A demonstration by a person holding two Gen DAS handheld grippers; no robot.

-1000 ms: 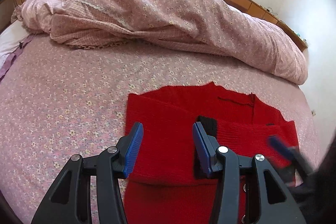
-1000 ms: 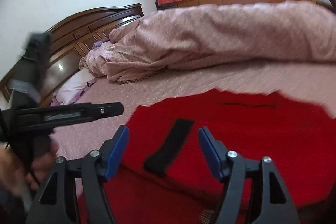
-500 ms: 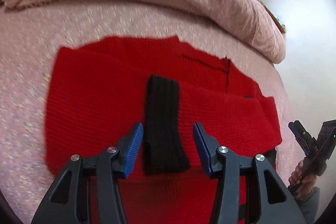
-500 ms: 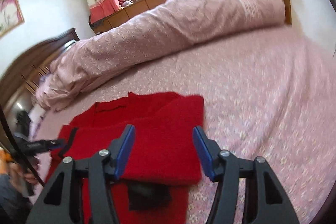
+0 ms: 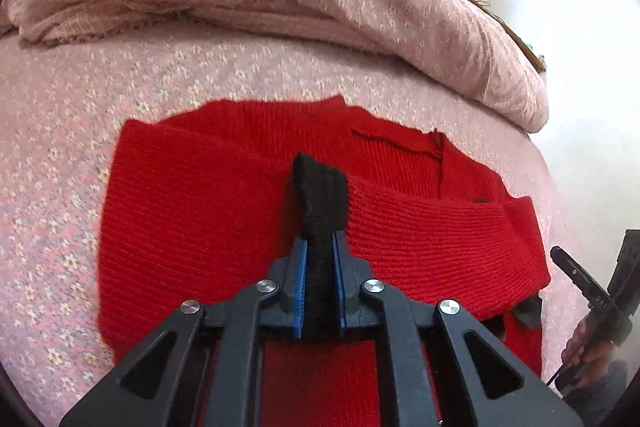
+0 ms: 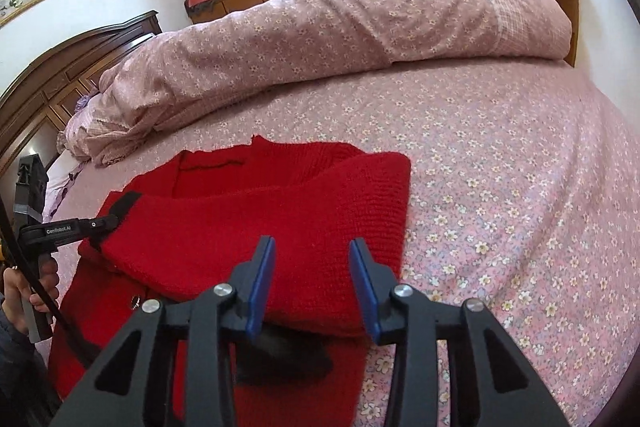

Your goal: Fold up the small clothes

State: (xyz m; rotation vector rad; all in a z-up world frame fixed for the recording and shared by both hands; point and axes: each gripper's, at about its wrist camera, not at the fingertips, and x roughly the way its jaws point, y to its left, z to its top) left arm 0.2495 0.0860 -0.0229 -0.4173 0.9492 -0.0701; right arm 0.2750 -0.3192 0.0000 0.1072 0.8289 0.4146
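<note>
A red knitted sweater point(image 5: 200, 211) lies flat on the pink flowered bed sheet point(image 5: 52, 163), both sleeves folded across its body. My left gripper point(image 5: 319, 259) is shut on the black cuff point(image 5: 320, 187) of one sleeve, which stands up a little between the blue pads. In the right wrist view the right gripper point(image 6: 312, 247) hangs over the sweater's point(image 6: 280, 211) right front part. Its jaws are closing, with the folded sleeve's red edge below and between them, and the pads are apart from it. A second black cuff point(image 6: 288, 355) peeks out under that fold.
A rolled pink flowered quilt point(image 6: 340, 27) lies across the far side of the bed. A dark wooden headboard point(image 6: 60, 75) stands at the left. Bare sheet point(image 6: 520, 207) stretches to the right of the sweater. A person's hand point(image 6: 24, 291) holds the left gripper's handle.
The left jaws came down over the black cuff and shut on it. The right gripper swung from the sweater's middle to its right side, and its jaws narrowed.
</note>
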